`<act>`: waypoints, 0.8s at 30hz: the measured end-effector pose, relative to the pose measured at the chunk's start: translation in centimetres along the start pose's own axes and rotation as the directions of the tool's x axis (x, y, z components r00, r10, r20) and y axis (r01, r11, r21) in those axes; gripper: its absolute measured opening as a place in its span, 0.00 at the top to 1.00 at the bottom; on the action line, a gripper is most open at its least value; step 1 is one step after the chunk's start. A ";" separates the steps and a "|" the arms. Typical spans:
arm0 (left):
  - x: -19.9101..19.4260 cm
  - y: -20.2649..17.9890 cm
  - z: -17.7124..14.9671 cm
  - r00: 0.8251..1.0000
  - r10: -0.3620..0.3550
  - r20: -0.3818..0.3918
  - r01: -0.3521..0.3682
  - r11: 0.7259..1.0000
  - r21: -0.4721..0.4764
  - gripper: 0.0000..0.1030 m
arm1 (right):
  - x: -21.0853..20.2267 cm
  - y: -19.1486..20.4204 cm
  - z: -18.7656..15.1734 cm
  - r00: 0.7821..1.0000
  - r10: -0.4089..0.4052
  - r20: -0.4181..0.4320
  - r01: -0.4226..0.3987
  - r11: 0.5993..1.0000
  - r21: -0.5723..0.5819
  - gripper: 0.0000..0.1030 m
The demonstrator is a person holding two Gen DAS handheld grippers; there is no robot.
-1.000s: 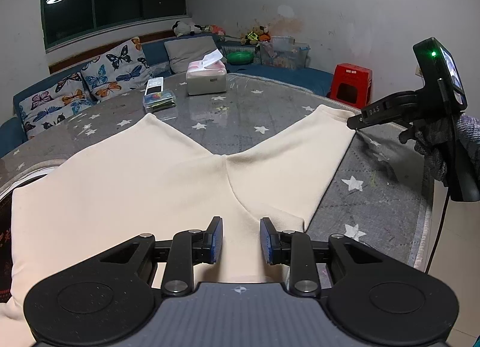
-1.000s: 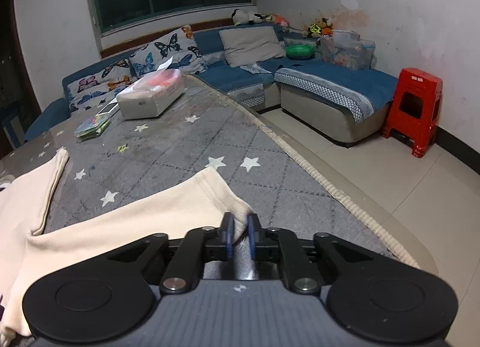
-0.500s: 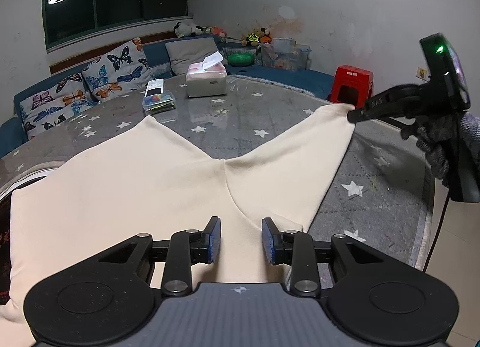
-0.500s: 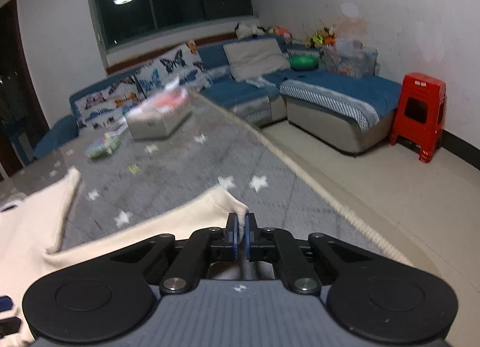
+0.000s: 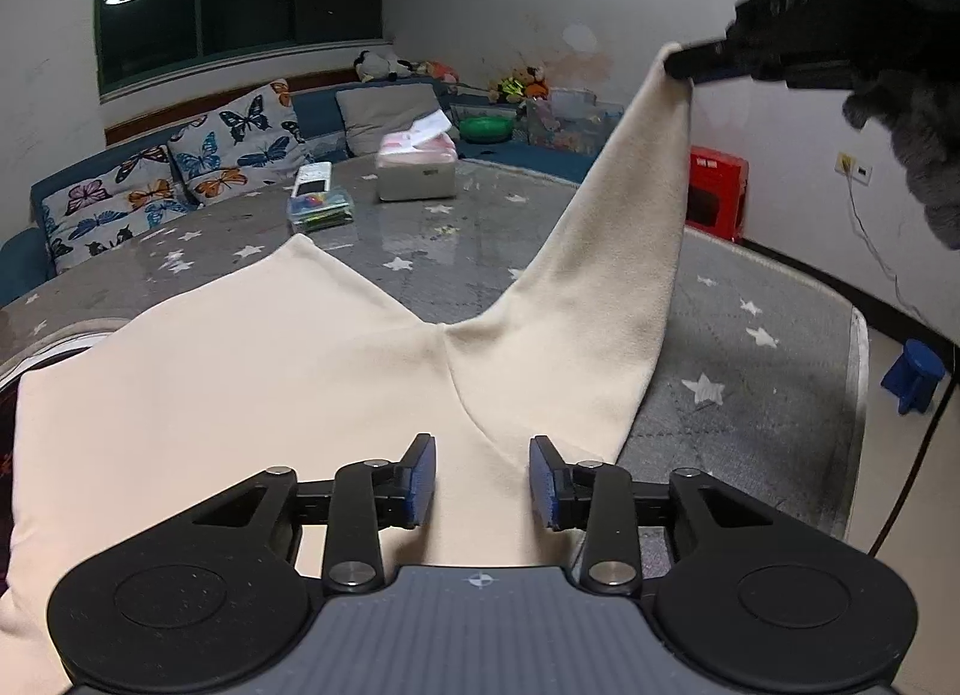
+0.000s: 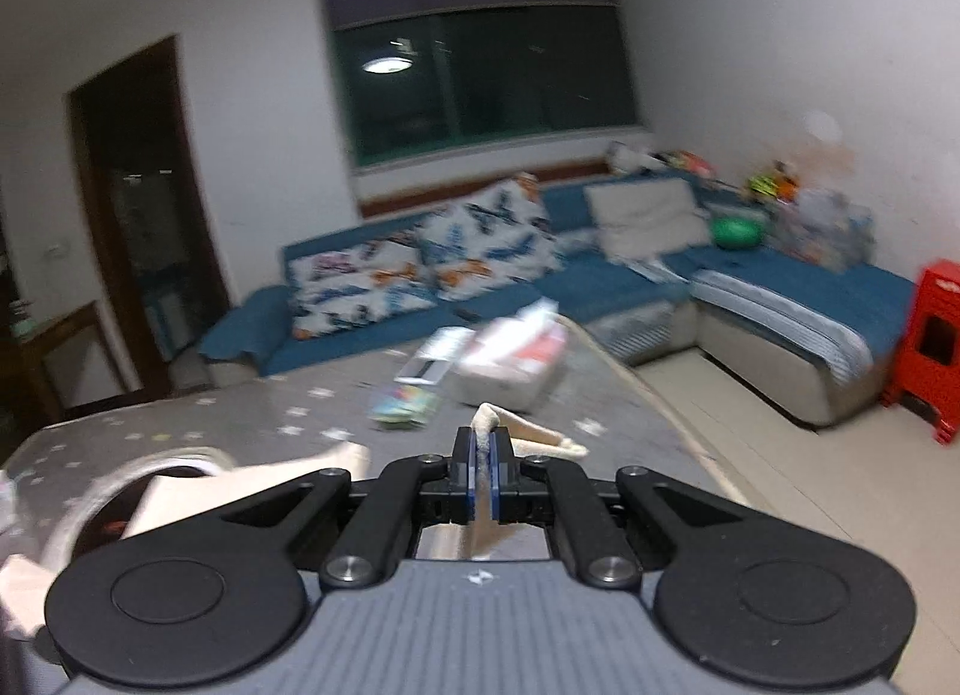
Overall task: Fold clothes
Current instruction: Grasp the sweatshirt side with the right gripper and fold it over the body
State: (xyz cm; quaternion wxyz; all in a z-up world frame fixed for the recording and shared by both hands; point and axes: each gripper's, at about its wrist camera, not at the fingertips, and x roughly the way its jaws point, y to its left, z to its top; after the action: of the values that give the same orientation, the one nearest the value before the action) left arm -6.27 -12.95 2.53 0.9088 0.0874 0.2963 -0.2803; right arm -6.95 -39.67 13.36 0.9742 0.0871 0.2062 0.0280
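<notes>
A pair of cream-coloured soft fabric trousers [image 5: 252, 371] lies spread on the grey star-patterned counter [image 5: 750, 347], its waist end nearest the left wrist camera and its two legs splayed apart in a V. The left gripper [image 5: 482, 479] hovers just above the cloth near the crotch seam, its blue-padded fingers [image 5: 420, 476] wide apart and holding nothing. The right gripper [image 6: 482, 476] has its fingers pressed tight together on the hem of the right trouser leg [image 5: 612, 251]; in the left wrist view that leg rises off the counter, stretched up to the gripper at the upper right, where a grey-gloved hand [image 5: 918, 155] holds it. The other leg lies flat. Farther back on the counter sit a white tissue box [image 5: 417, 173] and a small stack of colourful packets [image 5: 318, 209]. The right wrist view is motion-blurred.
</notes>
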 end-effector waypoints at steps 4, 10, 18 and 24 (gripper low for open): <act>-1.5 1.3 -0.5 1.000 0.022 0.022 -0.021 0.999 -0.038 0.60 | -0.6 3.8 1.2 0.996 0.093 0.005 -0.092 0.994 -0.063 0.96; -3.9 3.3 -1.4 0.997 0.061 0.050 -0.056 0.994 -0.098 0.58 | -0.3 9.8 1.3 0.973 0.228 -0.029 -0.230 0.961 -0.155 0.96; -7.2 6.9 -3.8 0.985 0.163 0.048 -0.150 0.968 -0.201 0.56 | 2.6 18.2 -1.3 0.905 0.399 -0.148 -0.424 0.876 -0.231 0.96; -8.8 9.0 -5.4 0.976 0.219 0.020 -0.207 0.945 -0.252 0.55 | 4.5 22.4 -5.2 0.858 0.441 -0.264 -0.502 0.828 -0.250 0.91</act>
State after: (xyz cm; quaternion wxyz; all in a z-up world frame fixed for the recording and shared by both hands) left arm -9.74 0.29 3.28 0.9442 -0.0024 0.2964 -0.1433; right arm -5.35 -16.44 10.95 0.9131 -0.0218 0.2652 0.3090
